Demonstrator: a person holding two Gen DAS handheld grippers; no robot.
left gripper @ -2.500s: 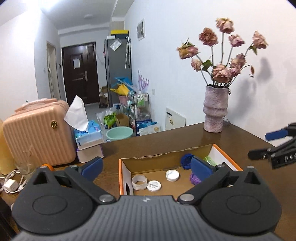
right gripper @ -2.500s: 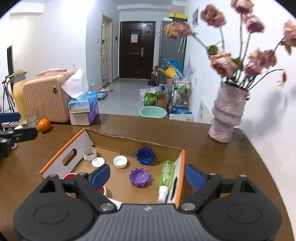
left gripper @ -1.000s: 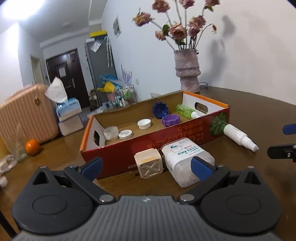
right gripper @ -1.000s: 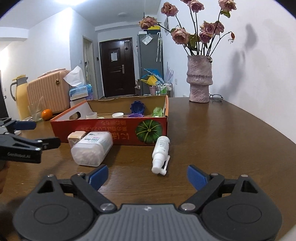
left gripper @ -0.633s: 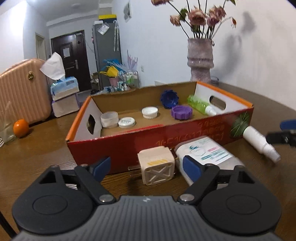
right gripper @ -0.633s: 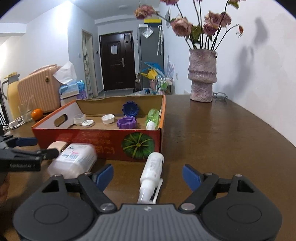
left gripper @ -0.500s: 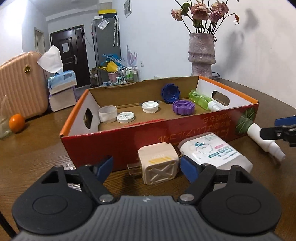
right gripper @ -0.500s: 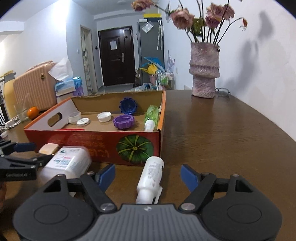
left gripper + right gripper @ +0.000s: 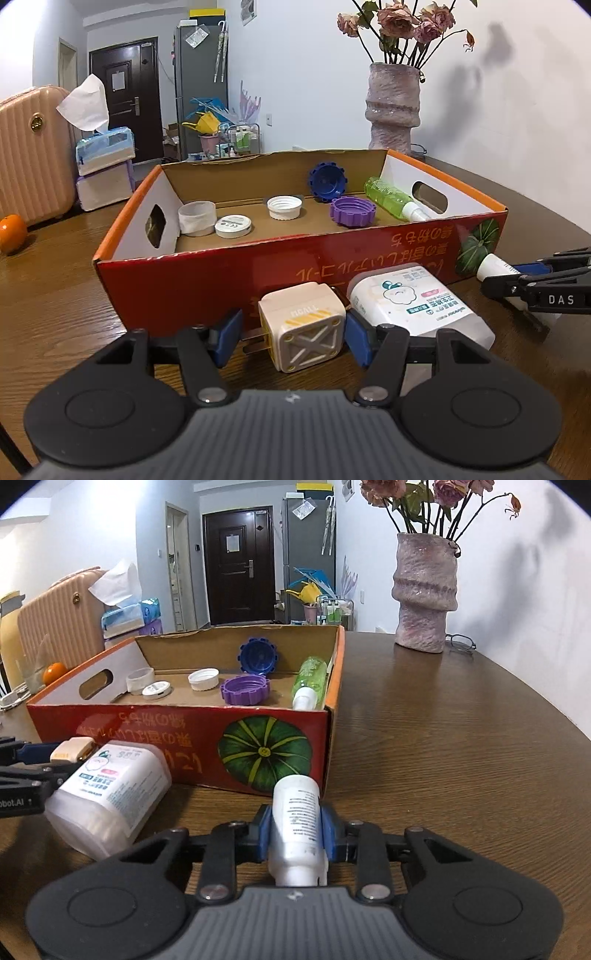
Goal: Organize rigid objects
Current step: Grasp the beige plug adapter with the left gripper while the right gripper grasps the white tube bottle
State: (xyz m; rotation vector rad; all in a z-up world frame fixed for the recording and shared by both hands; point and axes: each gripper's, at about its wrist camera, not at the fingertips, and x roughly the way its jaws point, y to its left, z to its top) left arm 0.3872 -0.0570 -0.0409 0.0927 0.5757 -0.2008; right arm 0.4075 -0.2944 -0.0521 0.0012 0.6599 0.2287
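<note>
White spray bottle (image 9: 295,823) lies clamped in the closing right gripper (image 9: 295,834); the left gripper (image 9: 291,334) is closing around the cream charger (image 9: 301,325), right pad touching.

Bright indoor light, sharp focus, fisheye-bowed edges

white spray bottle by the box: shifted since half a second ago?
No. The white spray bottle lies below the box's pumpkin print as before; the right gripper closed in.

box (image 9: 207,280): red, orange rim, green pumpkin print | caps (image 9: 352,210): purple, blue, white | charger (image 9: 303,325): cream, yellow stripes
</note>
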